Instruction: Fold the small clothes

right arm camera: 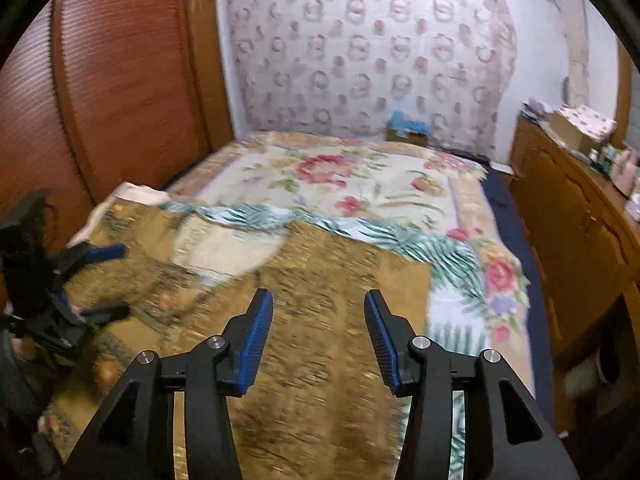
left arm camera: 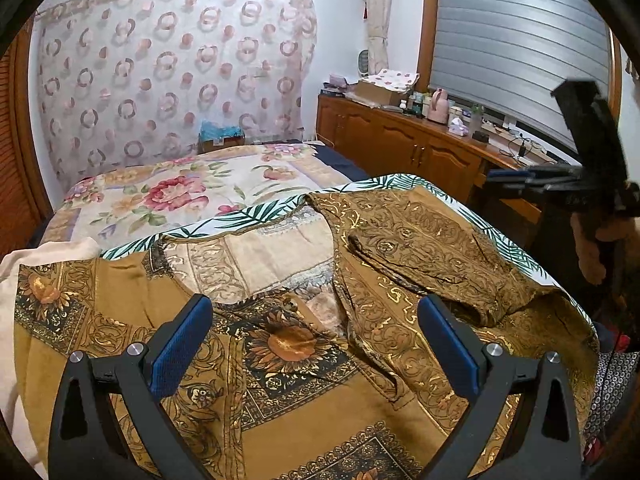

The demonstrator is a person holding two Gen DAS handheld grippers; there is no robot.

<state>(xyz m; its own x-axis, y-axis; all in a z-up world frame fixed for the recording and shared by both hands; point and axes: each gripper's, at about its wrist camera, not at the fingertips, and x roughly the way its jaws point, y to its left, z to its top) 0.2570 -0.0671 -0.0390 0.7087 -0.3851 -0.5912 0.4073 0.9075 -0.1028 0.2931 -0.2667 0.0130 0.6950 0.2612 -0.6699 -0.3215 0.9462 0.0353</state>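
The brown patterned garment [left arm camera: 280, 352] lies spread flat on the bed [left arm camera: 168, 196] with one sleeve [left arm camera: 432, 256] already folded inward (apparently ready for the next fold), while the left tool [left arm camera: 316, 344] hovers wide and empty, the right tool [right arm camera: 318, 340] half-open, holding nothing.

- We note a bed [left arm camera: 100, 216] under a cream floral quilt.
- On it: palm-leaf printed white sheet [left arm camera: 248, 216], brown ornate-patterned garment [left arm camera: 304, 392] spread flat.
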